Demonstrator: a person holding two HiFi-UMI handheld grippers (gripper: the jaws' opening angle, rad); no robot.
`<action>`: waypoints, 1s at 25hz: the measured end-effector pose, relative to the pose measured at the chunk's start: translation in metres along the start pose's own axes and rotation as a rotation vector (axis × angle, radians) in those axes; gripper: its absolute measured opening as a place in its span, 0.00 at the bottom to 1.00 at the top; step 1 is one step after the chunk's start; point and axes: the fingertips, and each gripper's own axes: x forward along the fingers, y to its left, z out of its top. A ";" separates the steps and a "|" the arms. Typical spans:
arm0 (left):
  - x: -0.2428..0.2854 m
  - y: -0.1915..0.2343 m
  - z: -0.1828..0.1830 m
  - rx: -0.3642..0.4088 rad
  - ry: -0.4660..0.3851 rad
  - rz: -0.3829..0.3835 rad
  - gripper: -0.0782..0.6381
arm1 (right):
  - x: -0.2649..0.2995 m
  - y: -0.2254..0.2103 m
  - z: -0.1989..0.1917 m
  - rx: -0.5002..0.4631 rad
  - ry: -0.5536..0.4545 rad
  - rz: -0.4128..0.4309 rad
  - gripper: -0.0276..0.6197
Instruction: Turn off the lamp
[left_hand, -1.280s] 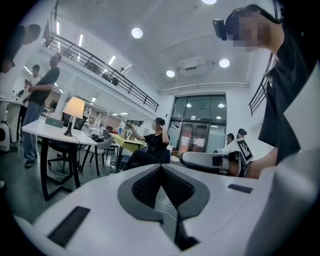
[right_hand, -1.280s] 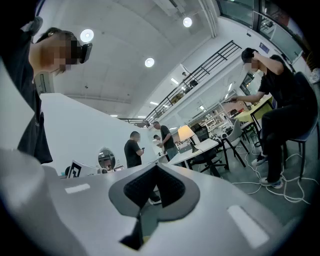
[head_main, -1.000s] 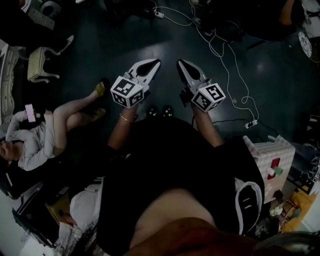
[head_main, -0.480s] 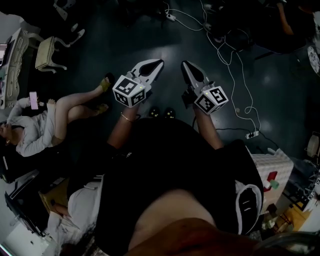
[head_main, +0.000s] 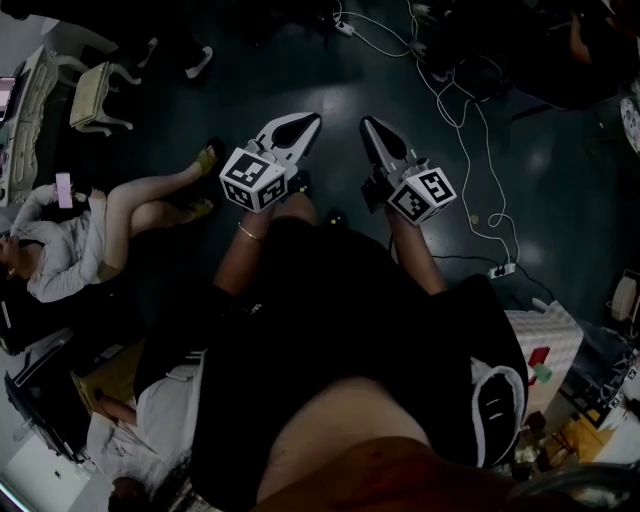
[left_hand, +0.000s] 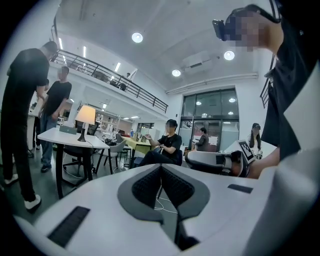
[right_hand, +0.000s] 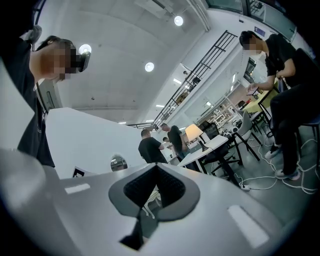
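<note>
In the head view, the left gripper (head_main: 300, 128) and the right gripper (head_main: 372, 130) were held side by side in front of the wearer's dark torso, above a dark floor (head_main: 250, 80) crossed by white cables (head_main: 455, 110). A seated person (head_main: 80, 245) was at the left edge. This view was dim, and the wearer's body covered its lower half. The lamp (left_hand: 85, 117) appeared only in the two gripper views. In the left gripper view, the jaws were together with nothing between them. The lamp stood upright with its shade glowing on a white table (left_hand: 65, 136) at the left, well apart from the gripper. Two standing people (left_hand: 30, 95) were beside that table, the nearer one cut off by the frame edge. The right gripper view also showed its jaws closed and empty. There, the same glowing lamp stood at the centre right on the table, beyond two standing people. In both gripper views the lamp was too small for any switch to be made out.
</note>
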 end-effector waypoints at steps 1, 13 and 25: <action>0.001 0.003 0.000 0.003 0.002 0.006 0.12 | 0.002 -0.002 0.001 -0.003 0.000 0.002 0.04; 0.032 0.049 0.012 0.016 0.017 -0.007 0.12 | 0.043 -0.033 0.011 -0.019 -0.007 -0.028 0.04; 0.065 0.095 0.015 0.028 0.037 -0.040 0.12 | 0.085 -0.067 0.015 -0.016 -0.001 -0.069 0.04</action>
